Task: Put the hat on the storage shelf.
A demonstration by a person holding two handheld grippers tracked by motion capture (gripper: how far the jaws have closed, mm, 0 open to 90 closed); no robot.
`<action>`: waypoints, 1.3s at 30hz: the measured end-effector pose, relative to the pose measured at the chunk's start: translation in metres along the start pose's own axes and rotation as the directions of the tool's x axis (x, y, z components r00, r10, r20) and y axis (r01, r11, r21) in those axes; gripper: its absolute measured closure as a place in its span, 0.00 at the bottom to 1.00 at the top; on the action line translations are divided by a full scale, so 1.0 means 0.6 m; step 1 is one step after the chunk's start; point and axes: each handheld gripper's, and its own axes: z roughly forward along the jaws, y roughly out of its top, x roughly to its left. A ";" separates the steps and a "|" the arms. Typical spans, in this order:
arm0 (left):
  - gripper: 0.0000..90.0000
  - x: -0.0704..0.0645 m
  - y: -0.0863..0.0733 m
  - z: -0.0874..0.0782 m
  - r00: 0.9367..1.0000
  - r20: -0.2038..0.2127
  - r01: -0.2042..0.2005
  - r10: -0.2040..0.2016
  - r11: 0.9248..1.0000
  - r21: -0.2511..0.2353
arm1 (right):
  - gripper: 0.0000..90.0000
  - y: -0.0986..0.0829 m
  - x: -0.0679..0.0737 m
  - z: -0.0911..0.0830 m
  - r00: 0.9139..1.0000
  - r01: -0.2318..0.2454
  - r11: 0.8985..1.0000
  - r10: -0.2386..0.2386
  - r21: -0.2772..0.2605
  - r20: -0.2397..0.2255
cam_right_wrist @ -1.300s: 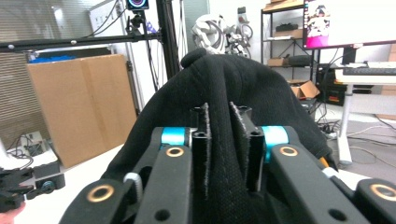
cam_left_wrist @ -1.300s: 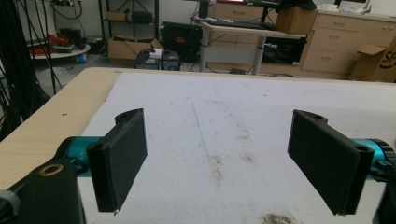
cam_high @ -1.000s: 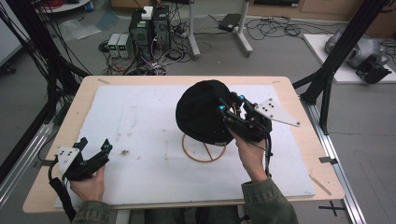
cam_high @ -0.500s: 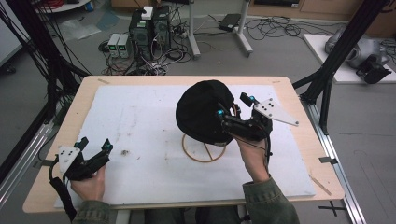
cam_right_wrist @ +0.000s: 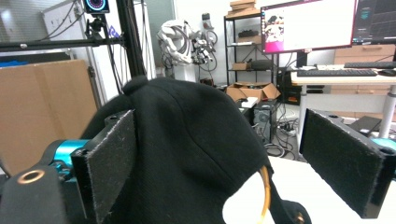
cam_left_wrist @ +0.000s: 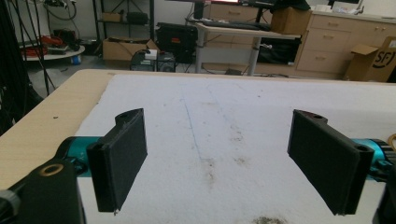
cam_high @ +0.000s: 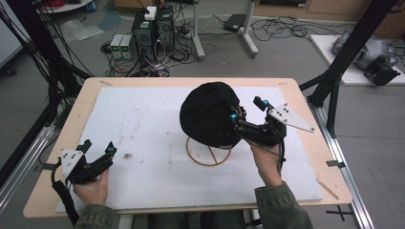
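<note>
Cables, boxes and desks fill the room behind the table (cam_high: 57, 129), which has a white mat (cam_high: 143, 119) on top.

A black hat (cam_high: 207, 114) sits on a thin wooden stand (cam_high: 208, 155) near the middle of the mat, a bit toward the right edge. In the right gripper view the hat (cam_right_wrist: 187, 140) hangs over a wooden ring (cam_right_wrist: 266, 196) of that stand.

What could go wrong? The hat looks tipped to one side, not flat on top, so I think it could slide off the stand. The stand looks thin and light too. A bump from the right claw could push it over or drag it along the mat. One jaw is right up against the cloth, and I can't tell if it really touches. If it does, the rough pad might snag the cloth and pull the hat away when the hand moves.

The right claw (cam_high: 248, 112) is just beside the hat on its right side, held up off the mat and pointing at it. Its jaws are wide apart and hold nothing.

The left claw (cam_high: 98, 149) is far from the hat, near the front left corner. The hand (cam_high: 90, 188) keeps it low over the mat. Its jaws are wide apart too, with bare mat between them.
</note>
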 end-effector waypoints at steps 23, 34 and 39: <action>0.22 0.000 0.000 0.001 1.000 -0.001 0.003 -0.003 1.000 -0.001 | 0.12 -0.033 -0.045 -0.044 0.999 -0.003 0.999 0.005 -0.047 0.040; 0.22 -0.001 0.000 0.002 1.000 0.002 0.003 -0.003 1.000 -0.002 | 0.12 -0.067 -0.079 -0.062 0.996 0.021 0.999 -0.018 -0.037 0.091; 0.22 -0.002 0.001 0.002 1.000 0.003 0.000 0.000 1.000 -0.001 | 0.12 -0.096 -0.101 -0.068 0.989 0.052 0.998 -0.048 -0.022 0.143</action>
